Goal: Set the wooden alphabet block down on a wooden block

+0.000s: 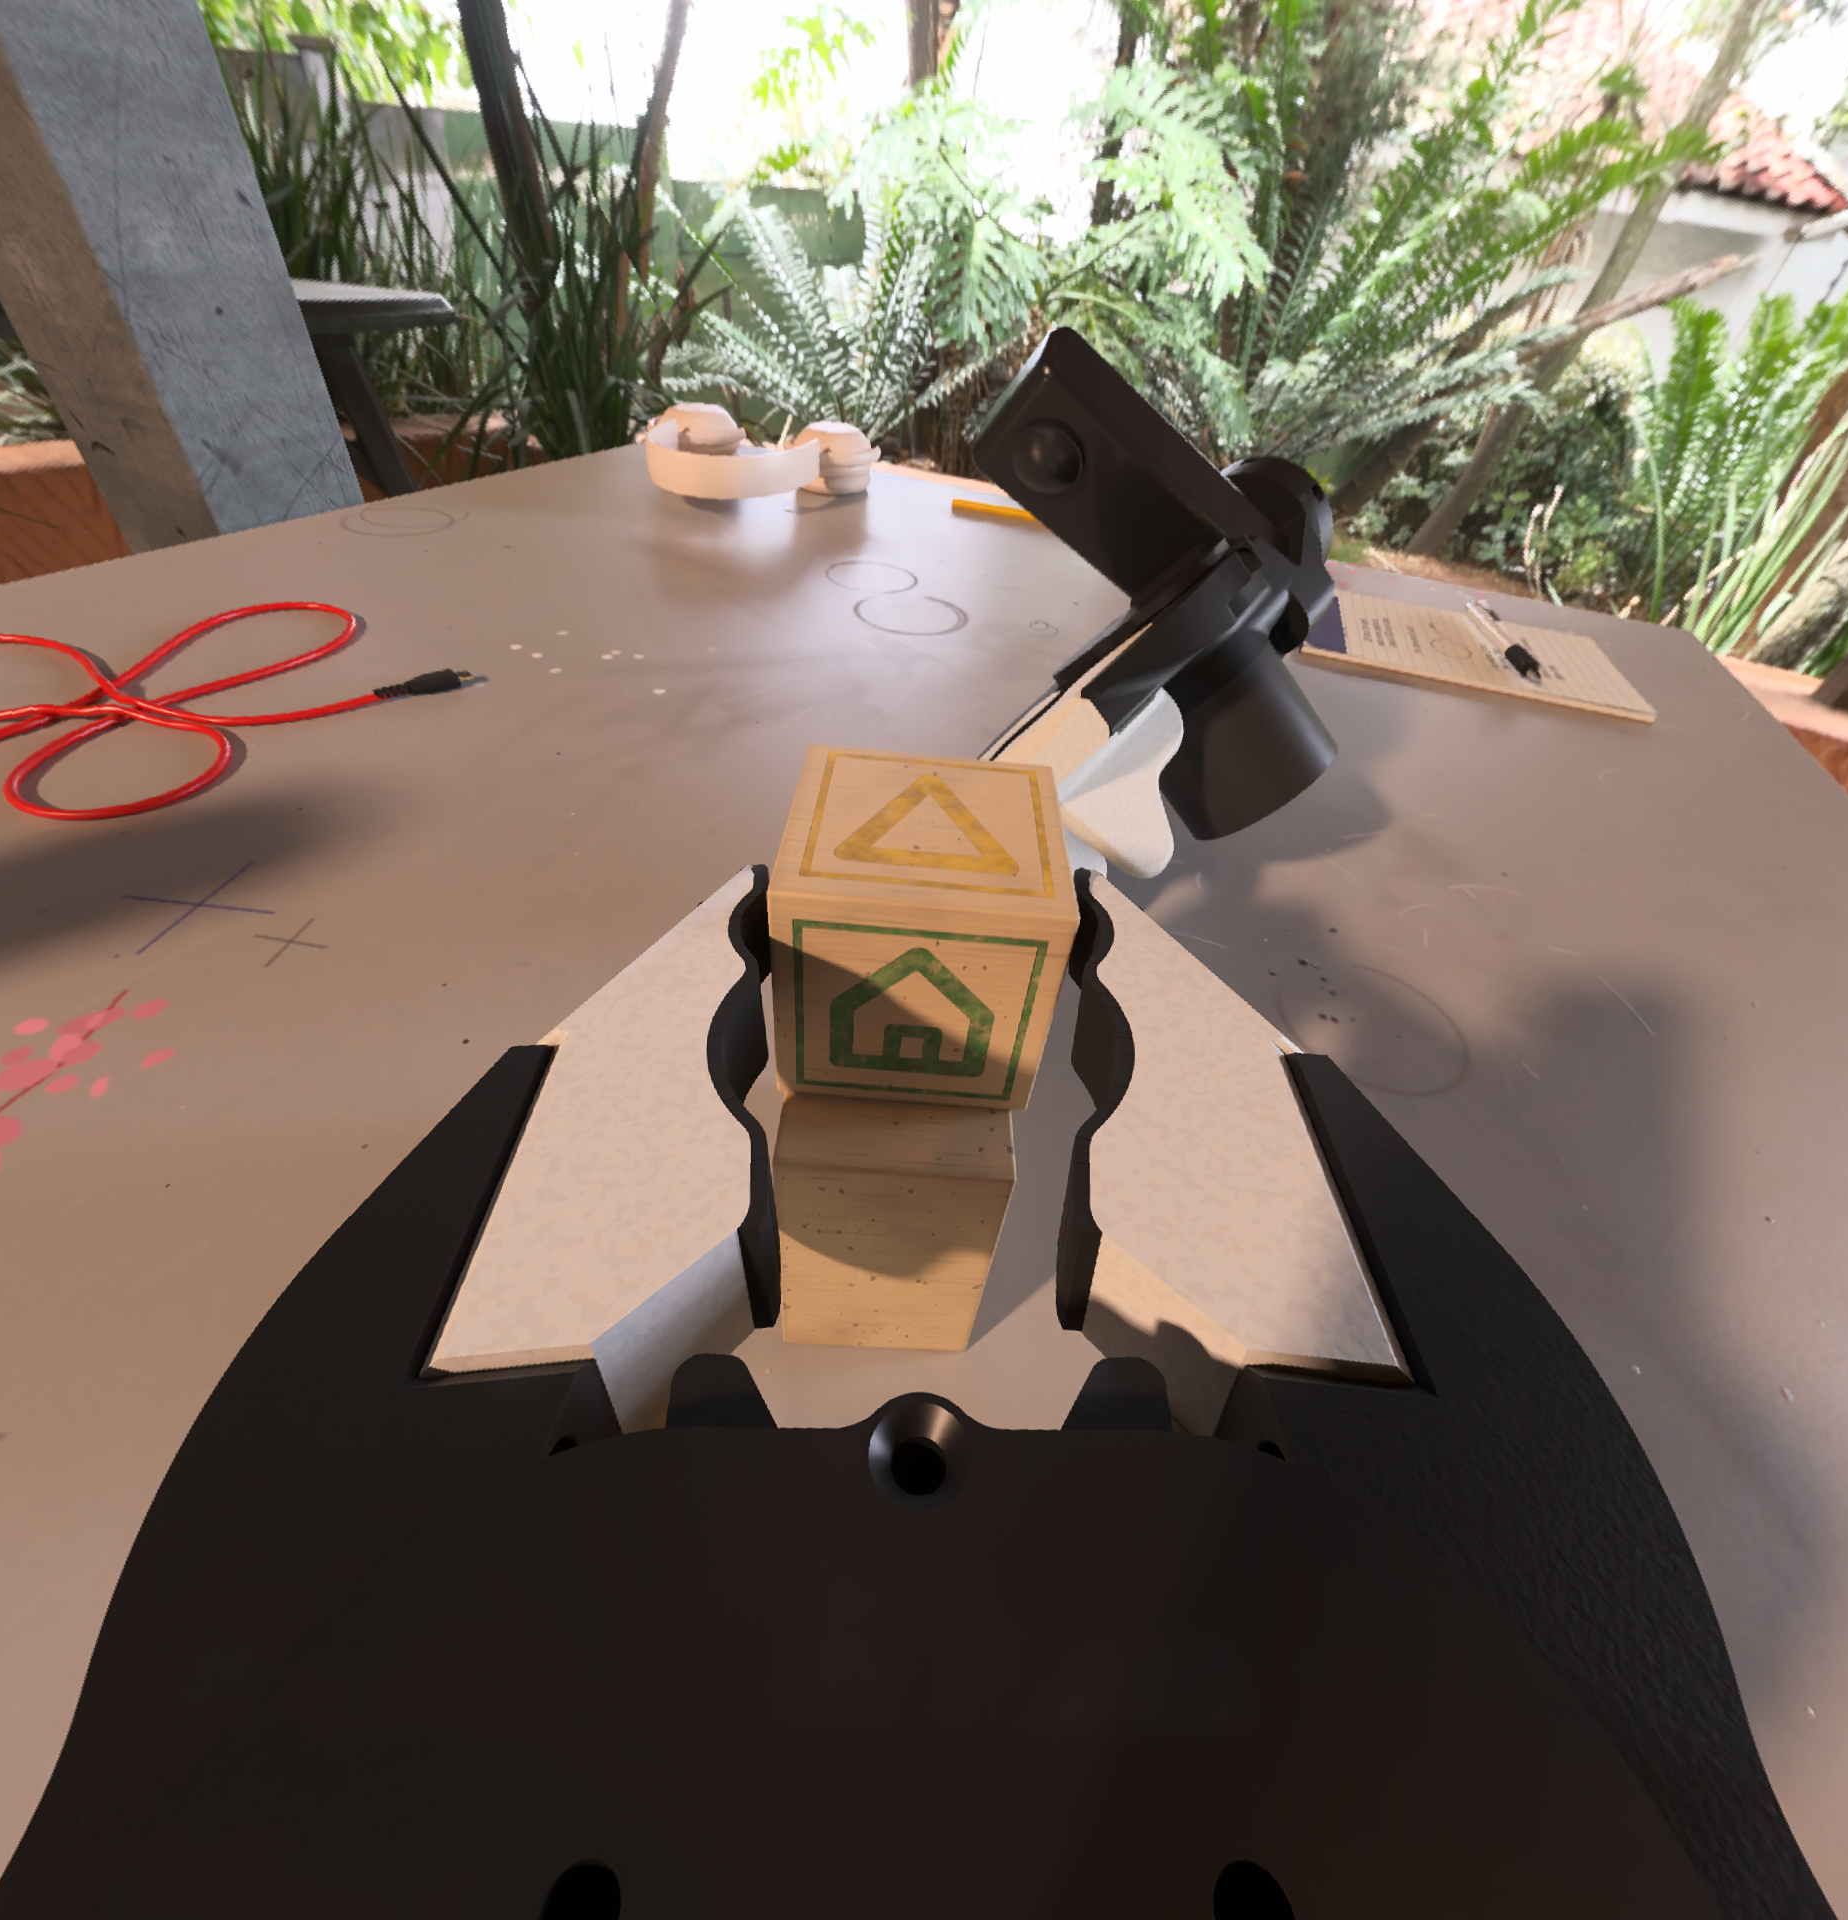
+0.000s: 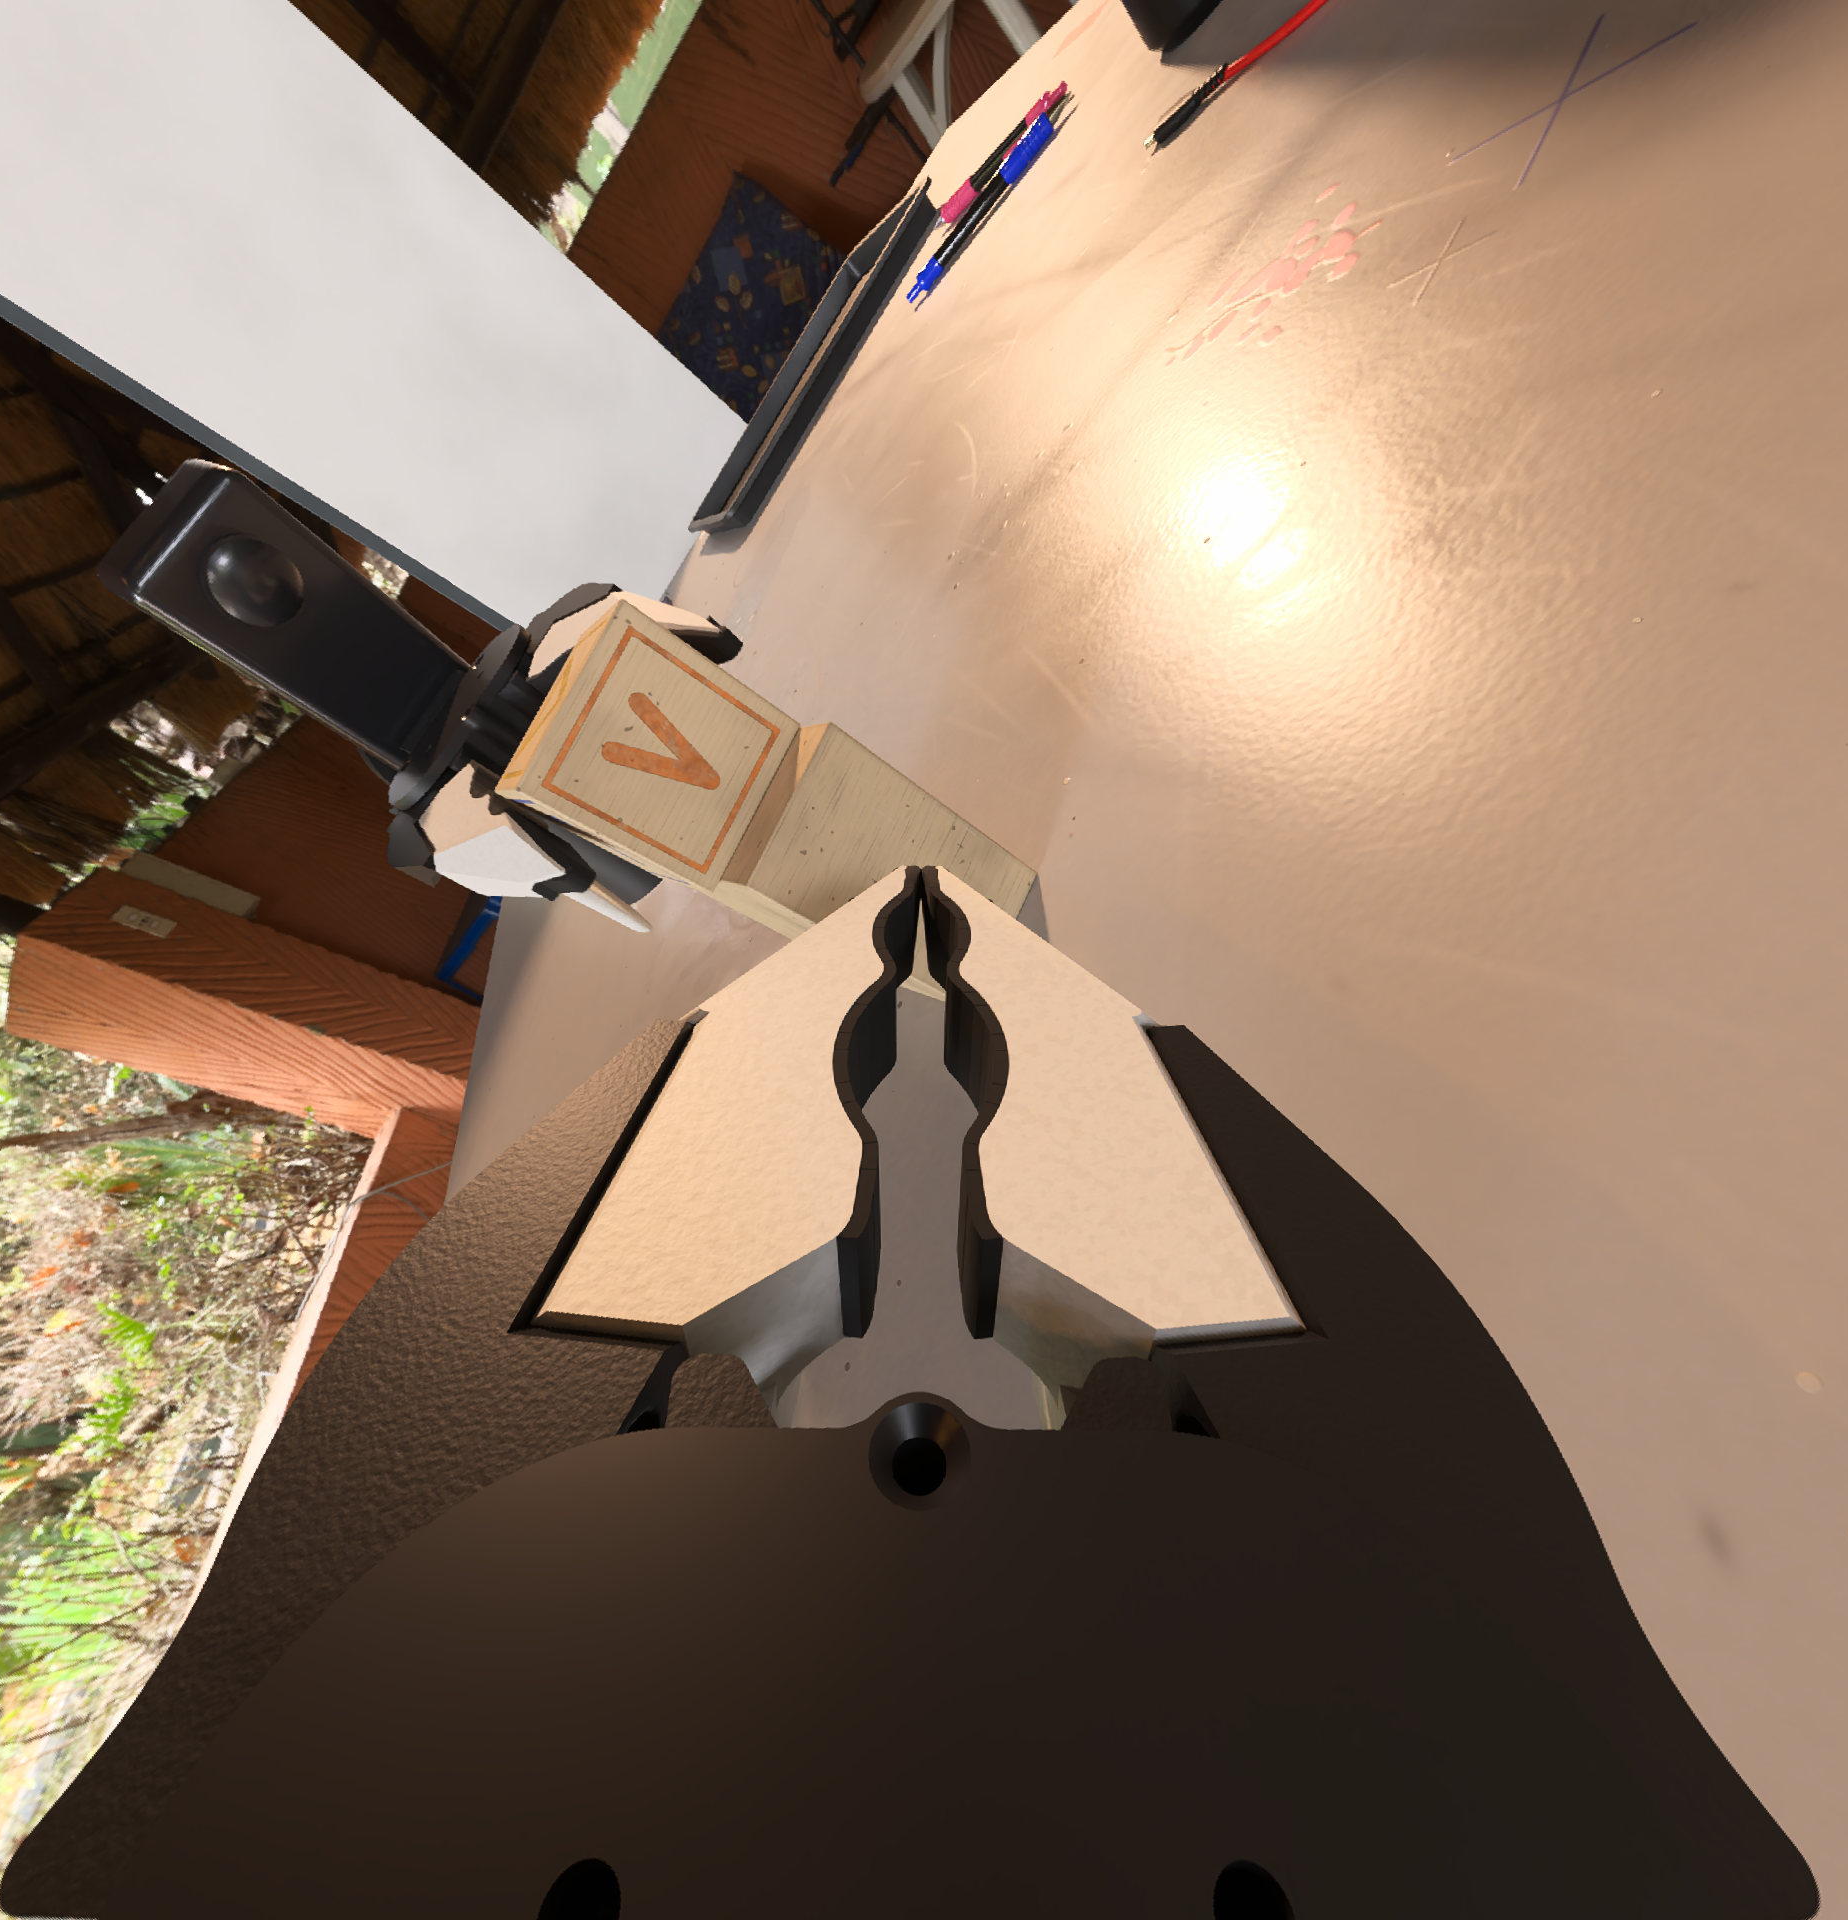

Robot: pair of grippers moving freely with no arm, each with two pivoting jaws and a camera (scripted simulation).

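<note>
The wooden alphabet block (image 1: 915, 935), with a yellow triangle on top and a green house on the near face, sits on top of a plain wooden block (image 1: 884, 1236) standing on the table (image 1: 484, 1091). My left gripper (image 1: 920, 894) is shut on the alphabet block, one finger on each side. In the right wrist view the alphabet block (image 2: 655, 753) shows an orange mark and rests against the plain block (image 2: 889, 821). My right gripper (image 2: 920, 883) is shut and empty, its tips close beside the plain block. It also shows in the left wrist view (image 1: 1112, 826), just behind the stack.
A looped red cable (image 1: 141, 707) lies at the left, white headphones (image 1: 754, 457) and a yellow pencil (image 1: 987, 509) at the back, and a clipboard with a pen (image 1: 1471, 655) at the back right. Markers (image 2: 993, 177) and a dark tray (image 2: 816, 353) lie near the table edge.
</note>
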